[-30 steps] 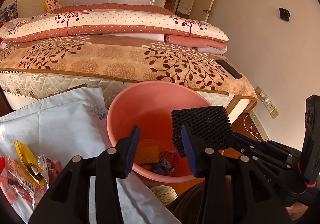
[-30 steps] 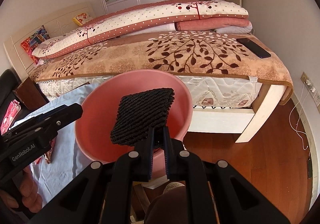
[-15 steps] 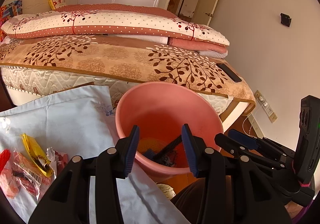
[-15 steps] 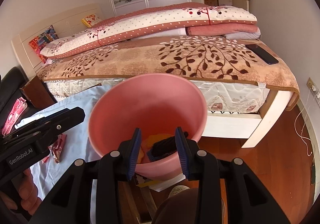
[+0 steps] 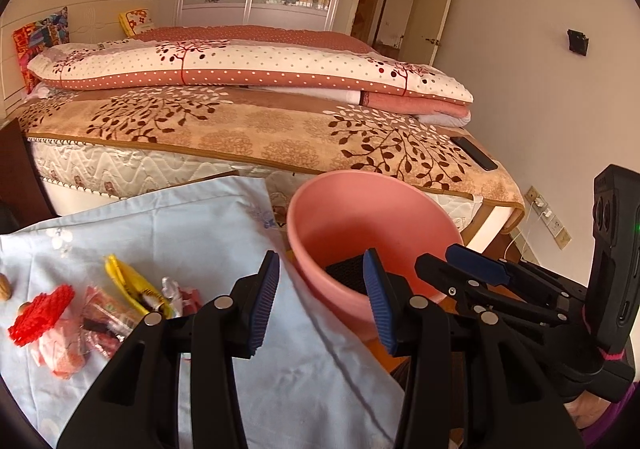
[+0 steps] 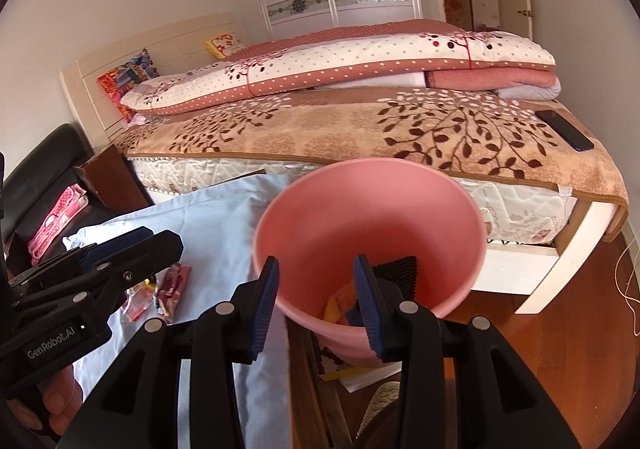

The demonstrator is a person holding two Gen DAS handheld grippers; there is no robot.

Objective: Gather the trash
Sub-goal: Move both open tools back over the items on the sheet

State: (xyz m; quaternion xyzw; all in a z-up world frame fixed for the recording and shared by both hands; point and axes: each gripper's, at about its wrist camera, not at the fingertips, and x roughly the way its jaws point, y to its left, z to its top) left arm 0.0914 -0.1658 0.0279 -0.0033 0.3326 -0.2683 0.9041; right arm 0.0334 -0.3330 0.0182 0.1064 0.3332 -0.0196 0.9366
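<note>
Both black two-finger grippers hold nothing: the right gripper, jaws just opened, and the left gripper, parted. Beyond, a black ribbed pad lies inside the round pink plastic bin.

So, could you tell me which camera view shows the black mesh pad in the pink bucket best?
The right wrist view: it looks down into the pink bucket, where the black mesh pad leans on the inner wall above other trash. The left wrist view shows only a dark sliver of the pad behind a fingertip.
</note>
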